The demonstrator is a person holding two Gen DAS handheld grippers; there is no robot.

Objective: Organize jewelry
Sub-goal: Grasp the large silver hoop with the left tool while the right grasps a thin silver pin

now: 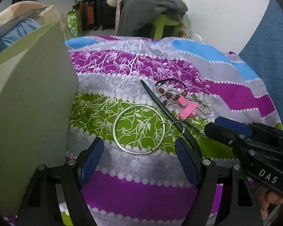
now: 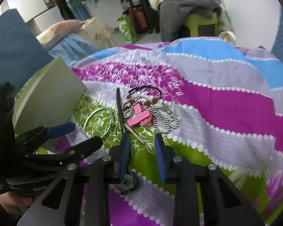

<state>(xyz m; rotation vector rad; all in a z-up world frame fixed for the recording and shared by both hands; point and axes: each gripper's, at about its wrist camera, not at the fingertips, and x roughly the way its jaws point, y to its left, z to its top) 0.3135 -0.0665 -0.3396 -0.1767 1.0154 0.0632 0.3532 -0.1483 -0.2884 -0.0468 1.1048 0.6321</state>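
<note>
Hiding table's left side, grey-green box (image 1: 32,98), jewelry tangle (image 1: 181,101) indistinct

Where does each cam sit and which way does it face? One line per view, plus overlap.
Left wrist: on the left gripper, angled down at the large silver bangle on the striped floral cloth; jaws wide, right gripper entering from the right, a hand under it.
Right wrist: on the right gripper, angled down at the pink clip and ball chain; left gripper at left.
Shared: bangle, clip, chain, black pen, grey-green box.
</note>
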